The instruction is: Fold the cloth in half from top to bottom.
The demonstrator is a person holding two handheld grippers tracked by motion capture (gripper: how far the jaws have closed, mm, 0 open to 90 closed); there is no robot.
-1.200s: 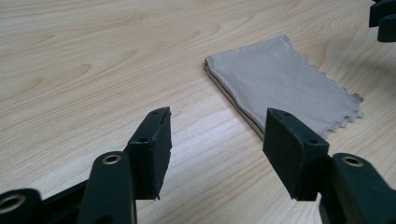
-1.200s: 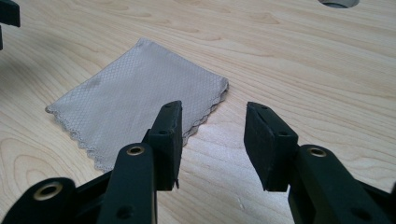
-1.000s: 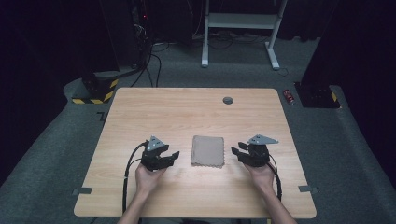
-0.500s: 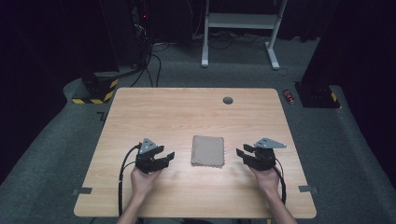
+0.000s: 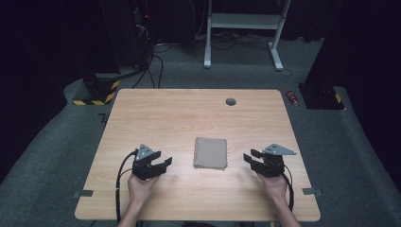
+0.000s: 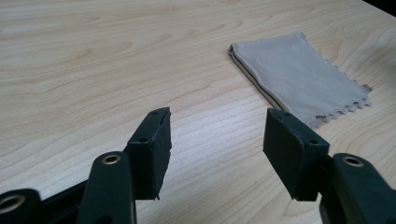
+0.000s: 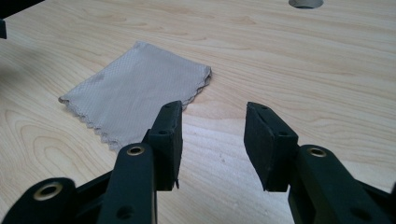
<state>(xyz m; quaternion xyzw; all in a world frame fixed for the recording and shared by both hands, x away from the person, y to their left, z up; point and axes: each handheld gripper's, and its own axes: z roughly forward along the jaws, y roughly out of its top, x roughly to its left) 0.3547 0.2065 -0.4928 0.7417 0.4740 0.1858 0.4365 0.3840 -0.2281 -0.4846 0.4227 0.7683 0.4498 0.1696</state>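
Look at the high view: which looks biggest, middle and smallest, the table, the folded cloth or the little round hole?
1. Table, by far the largest.
2. Folded cloth, lying flat near the middle.
3. Round hole near the far edge, smallest.

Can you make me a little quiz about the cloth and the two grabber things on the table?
1. True or false: the folded cloth lies flat between the left gripper and the right gripper.
2. What do the jaws of each gripper hold?
3. Which edge of the cloth is zigzag cut: A) the one nearest the person, B) the far one?

Key: 1 true. 2 Nothing; both stand open, apart from the cloth. 3 A.
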